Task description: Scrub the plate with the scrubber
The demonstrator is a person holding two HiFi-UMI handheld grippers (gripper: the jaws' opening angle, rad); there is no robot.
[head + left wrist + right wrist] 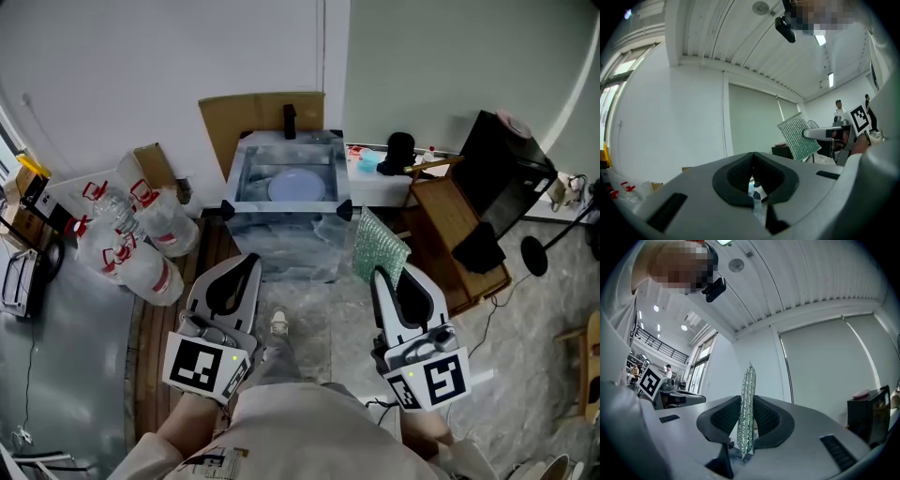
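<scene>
Left gripper (249, 264): jaws shut, the dark pads meeting with nothing between them; held in front of the tub, towards its left front corner, apart from it.
Right gripper (381, 276): jaws closed tight on the scrubber, gripping its lower edge; held in front of the tub's right front corner.
Scrubber (380, 247): green, with a mesh-like sparkly texture; standing up out of the right jaws, seen edge-on as a thin strip in the right gripper view and as a flat sheet from the left gripper view; beside the tub's right front corner in the head view, well apart from the plate.
Plate (296, 186): pale and round, lying inside the tub towards its back; touched by neither gripper.
Tub (236, 174): clear walls, black pieces at the corners, standing against the wall ahead of both grippers.
Cardboard (255, 116): brown sheet leaning on the wall just behind the tub.
Bottles (141, 246): big clear ones with red handles, heaped on the floor to the left of the tub.
Wooden stand (452, 225): to the right of the tub, near a black box (502, 165).
Shoe (279, 323): on the floor between the two grippers.
</scene>
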